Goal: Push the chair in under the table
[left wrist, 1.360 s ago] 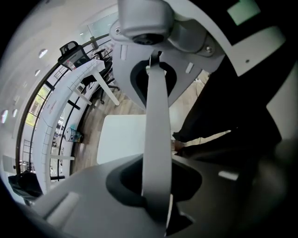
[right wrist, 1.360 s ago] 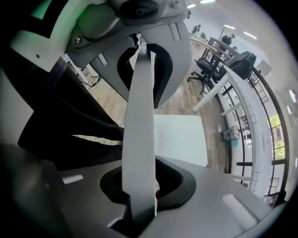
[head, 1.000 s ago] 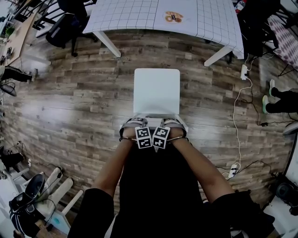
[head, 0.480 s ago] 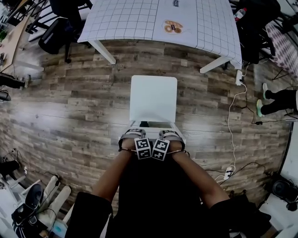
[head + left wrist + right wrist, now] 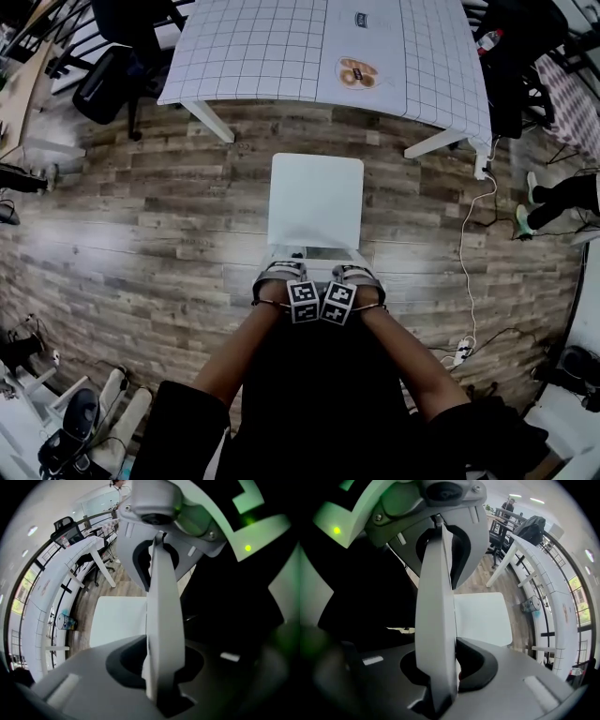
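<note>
A white chair stands on the wooden floor, its seat (image 5: 316, 200) facing the white grid-patterned table (image 5: 262, 47), a short gap from the table's near edge. My left gripper (image 5: 279, 277) and right gripper (image 5: 358, 277) point down side by side over the chair's back. In the left gripper view the white backrest (image 5: 163, 602) runs between the jaws, which are opening, pads still against it. The right gripper view shows the backrest (image 5: 436, 611) clamped the same way. The seat lies between the table's two near legs (image 5: 208, 120).
Black office chairs (image 5: 112, 66) stand left of the table. A white cable (image 5: 469, 253) and a power strip (image 5: 459, 352) lie on the floor at the right. A person's shoes (image 5: 525, 220) show at the right edge. A round printed mark (image 5: 358, 72) is on the table.
The chair and both grippers have moved toward the table, and the gap between the seat and the table's edge has shrunk. Both grippers stay on the backrest.
</note>
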